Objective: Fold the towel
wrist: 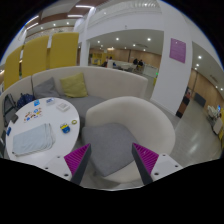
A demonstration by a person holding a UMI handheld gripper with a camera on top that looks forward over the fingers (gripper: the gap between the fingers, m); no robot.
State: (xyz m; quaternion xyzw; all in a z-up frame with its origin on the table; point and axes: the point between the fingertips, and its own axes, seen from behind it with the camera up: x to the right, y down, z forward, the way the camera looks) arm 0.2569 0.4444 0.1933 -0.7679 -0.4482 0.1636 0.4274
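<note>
My claw (111, 160) hangs high with its fingers apart and empty, I'd guess for a survey, the grey towel (110, 143) (if that's it) lying just ahead on the seat (150, 120), table (45, 140) leftward.

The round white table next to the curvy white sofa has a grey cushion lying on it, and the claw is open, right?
Not quite. The gripper view shows the grey cushion lying on the curvy white sofa, just ahead of the open claw, not on the round white table. The table stands beside the sofa and holds small papers and boxes.
</note>
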